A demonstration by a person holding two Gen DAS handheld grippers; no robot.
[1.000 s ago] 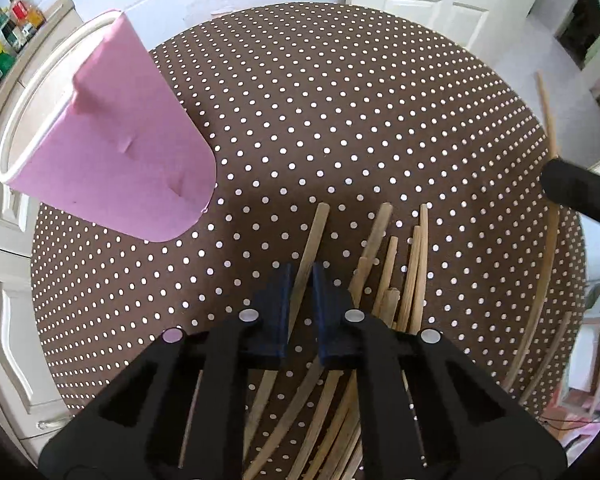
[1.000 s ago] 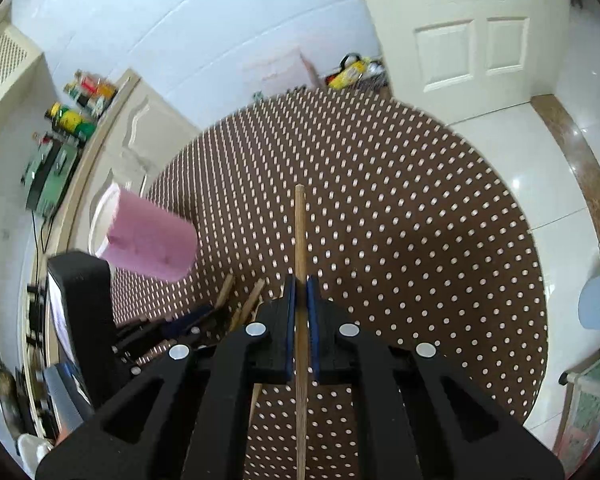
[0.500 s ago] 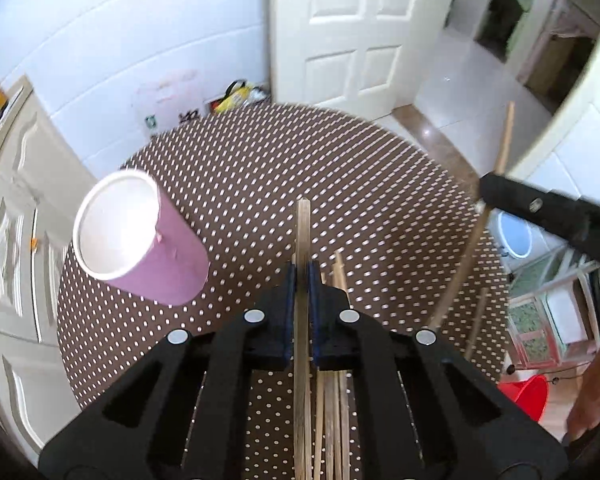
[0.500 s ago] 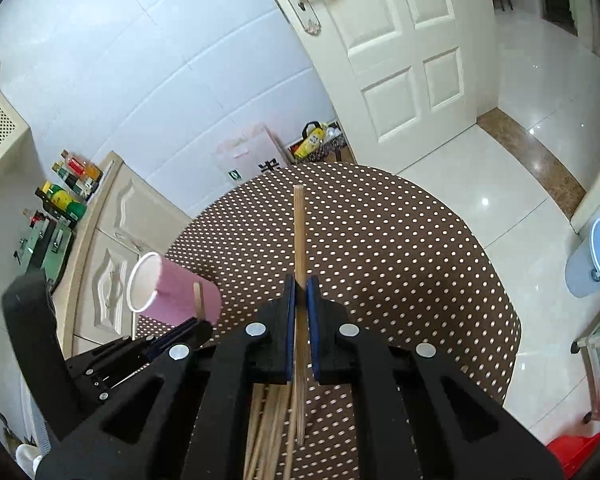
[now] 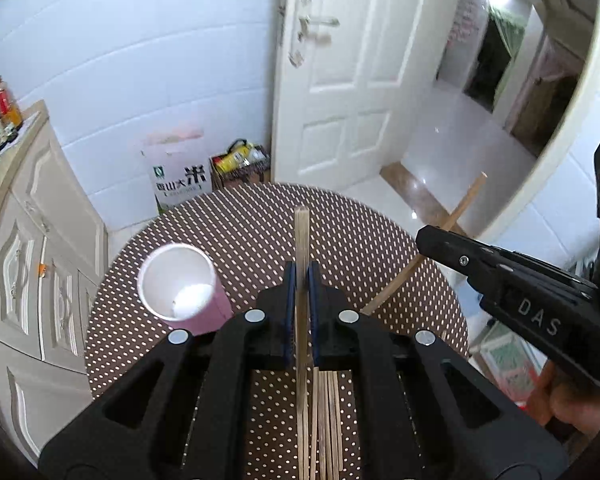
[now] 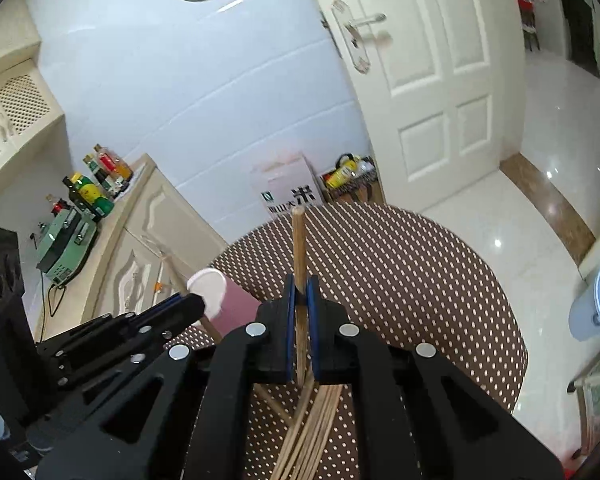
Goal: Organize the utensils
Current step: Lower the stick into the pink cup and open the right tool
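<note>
You've got one chopstick (image 5: 301, 240) clamped in the left hand-held gripper (image 5: 301, 280), another stick (image 6: 299, 240) in the right hand-held gripper (image 6: 299, 286); tip each end-down over the pink cup (image 5: 180, 288) near the bench (image 5: 380, 240) left edge, release low

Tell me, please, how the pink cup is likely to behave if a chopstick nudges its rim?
The pink cup looks like thin paper and empty, so probably very light. It is tall with a narrower base, so a nudge at the rim may well tip it. Tipped onto the dotted tablecloth, it would likely roll.
</note>
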